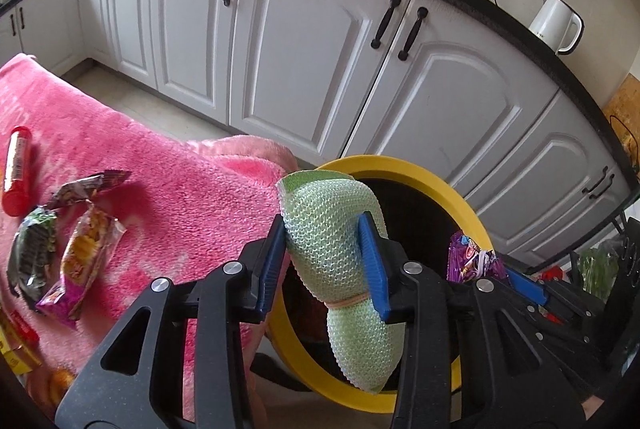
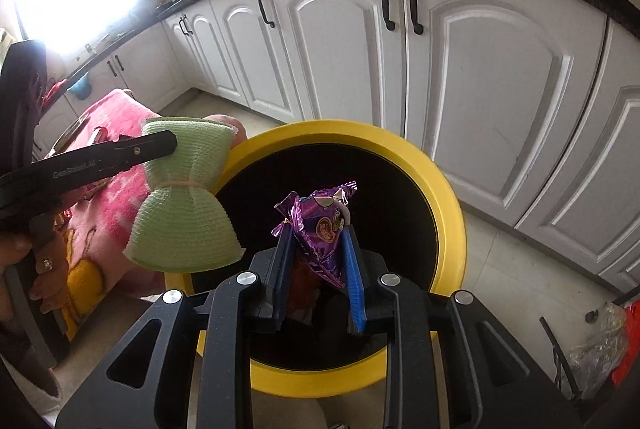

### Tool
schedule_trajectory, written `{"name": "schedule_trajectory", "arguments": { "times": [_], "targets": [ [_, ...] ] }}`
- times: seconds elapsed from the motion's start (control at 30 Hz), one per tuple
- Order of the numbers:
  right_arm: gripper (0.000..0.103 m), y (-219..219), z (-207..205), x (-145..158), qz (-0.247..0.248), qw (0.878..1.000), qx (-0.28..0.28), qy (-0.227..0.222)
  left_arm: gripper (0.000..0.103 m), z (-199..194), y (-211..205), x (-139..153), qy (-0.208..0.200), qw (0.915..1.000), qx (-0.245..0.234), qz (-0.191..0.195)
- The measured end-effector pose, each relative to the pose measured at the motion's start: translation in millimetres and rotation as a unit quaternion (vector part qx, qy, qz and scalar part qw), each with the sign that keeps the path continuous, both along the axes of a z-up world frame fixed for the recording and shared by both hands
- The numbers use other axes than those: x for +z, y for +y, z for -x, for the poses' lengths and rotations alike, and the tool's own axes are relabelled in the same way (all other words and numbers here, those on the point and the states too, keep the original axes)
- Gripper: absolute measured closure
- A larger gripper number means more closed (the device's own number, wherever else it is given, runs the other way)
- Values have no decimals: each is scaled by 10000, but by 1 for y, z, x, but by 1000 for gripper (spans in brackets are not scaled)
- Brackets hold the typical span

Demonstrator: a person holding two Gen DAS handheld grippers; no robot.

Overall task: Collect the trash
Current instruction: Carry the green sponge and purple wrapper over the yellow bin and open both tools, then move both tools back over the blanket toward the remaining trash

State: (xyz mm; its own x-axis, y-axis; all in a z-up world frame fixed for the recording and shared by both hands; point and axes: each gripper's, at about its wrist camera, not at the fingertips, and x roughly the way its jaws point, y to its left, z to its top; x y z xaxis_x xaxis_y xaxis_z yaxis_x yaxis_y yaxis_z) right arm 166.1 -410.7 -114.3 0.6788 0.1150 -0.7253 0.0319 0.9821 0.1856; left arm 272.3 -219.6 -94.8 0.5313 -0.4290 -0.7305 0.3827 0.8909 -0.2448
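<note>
While over yellow bin [image 2: 448, 197], purple wrapper [image 2: 324, 229] between right hand-held gripper [image 2: 320, 261] fingers.

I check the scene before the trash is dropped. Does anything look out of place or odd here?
Mostly no. The purple wrapper sits over the yellow-rimmed bin. The green foam net in the left gripper is bound by a rubber band and hangs over the bin's rim, partly outside. Wrappers and a red tube lie on the pink blanket.
</note>
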Motion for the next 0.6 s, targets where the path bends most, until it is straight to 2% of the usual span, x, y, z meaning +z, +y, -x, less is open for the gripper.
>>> {"name": "schedule_trajectory", "arguments": {
  "times": [0.1,0.17,0.23,0.4,0.47,0.6],
  "targets": [
    [77,-3,0,-3,-46,10000,-44,49,72,-2,-2,0,40,10000,-17,11],
    [76,-4,1,-4,-61,10000,-47,60,63,-3,-2,0,63,10000,-18,18],
    [69,-6,2,-4,-45,9999,-103,67,56,-3,0,0,100,9999,28,48],
    [60,-14,6,-3,-107,9996,-275,29,43,3,13,6,90,9998,143,122],
    [57,-16,8,-1,-130,9993,-354,-15,29,7,17,8,59,9997,191,131],
    [51,-18,11,4,-162,9988,-444,-108,12,17,29,14,10,9993,287,219]
  ]
}}
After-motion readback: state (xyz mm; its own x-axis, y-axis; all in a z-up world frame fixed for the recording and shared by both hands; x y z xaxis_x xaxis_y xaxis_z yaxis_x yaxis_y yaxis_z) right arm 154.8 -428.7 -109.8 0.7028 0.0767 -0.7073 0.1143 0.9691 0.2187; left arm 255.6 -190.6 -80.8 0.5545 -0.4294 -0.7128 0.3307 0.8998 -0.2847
